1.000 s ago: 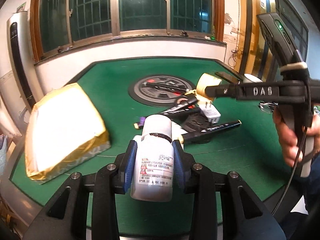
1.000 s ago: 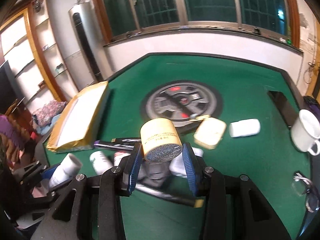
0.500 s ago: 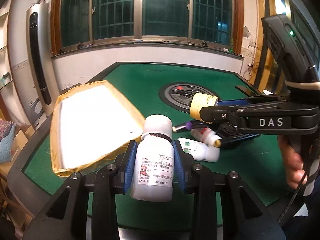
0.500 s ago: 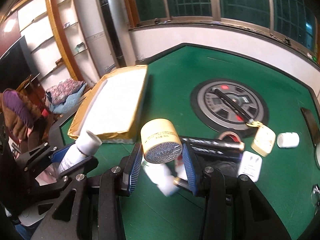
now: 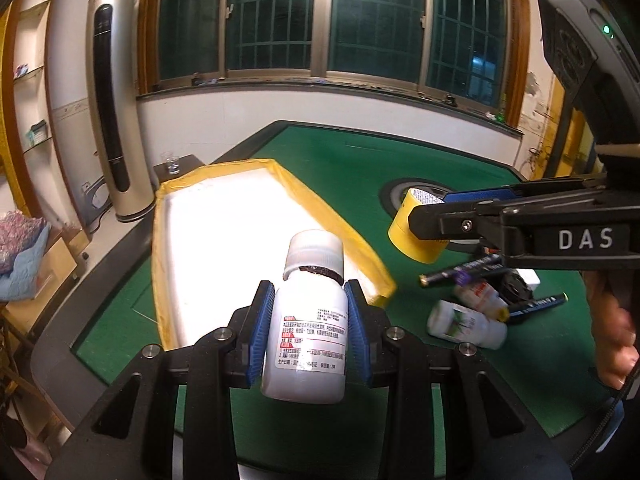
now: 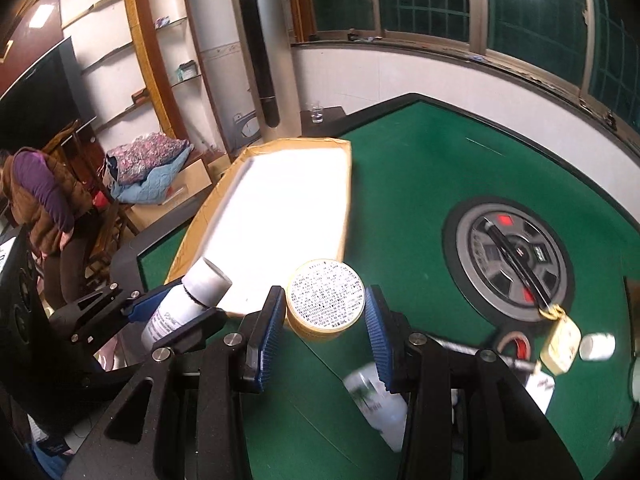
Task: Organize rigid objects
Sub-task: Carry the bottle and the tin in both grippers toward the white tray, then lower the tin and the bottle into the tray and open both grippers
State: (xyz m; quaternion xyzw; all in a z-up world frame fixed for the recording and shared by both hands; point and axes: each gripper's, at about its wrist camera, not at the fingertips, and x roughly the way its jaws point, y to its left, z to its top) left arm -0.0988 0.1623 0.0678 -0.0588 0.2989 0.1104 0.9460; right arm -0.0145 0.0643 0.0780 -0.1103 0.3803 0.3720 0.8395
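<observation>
**Both tongs loaded above the green surface**

Left wrist view: the left tongs (image 5: pixel 307 336) are clenched on a white pill bottle (image 5: pixel 306 340), cap pointing away, held over the near corner of the yellow-rimmed tray (image 5: pixel 224 248) on the green surface (image 5: pixel 360 168). To the right, the right tongs (image 5: pixel 432 216) grip a yellow round tin (image 5: pixel 412 232). Loose bottles and pens (image 5: pixel 480 300) lie beyond.

Right wrist view: the right tongs (image 6: pixel 326 334) clasp the yellow tin (image 6: pixel 324 300), printed face toward the camera, just beside the tray's (image 6: pixel 296 200) near edge. The left tongs (image 6: pixel 176 312) hold the white bottle (image 6: pixel 188 300) at the tray's near corner.

Black left gripper (image 5: pixel 306 330), blue ribbed jaws, silver screws, white "DAS" lettering
</observation>
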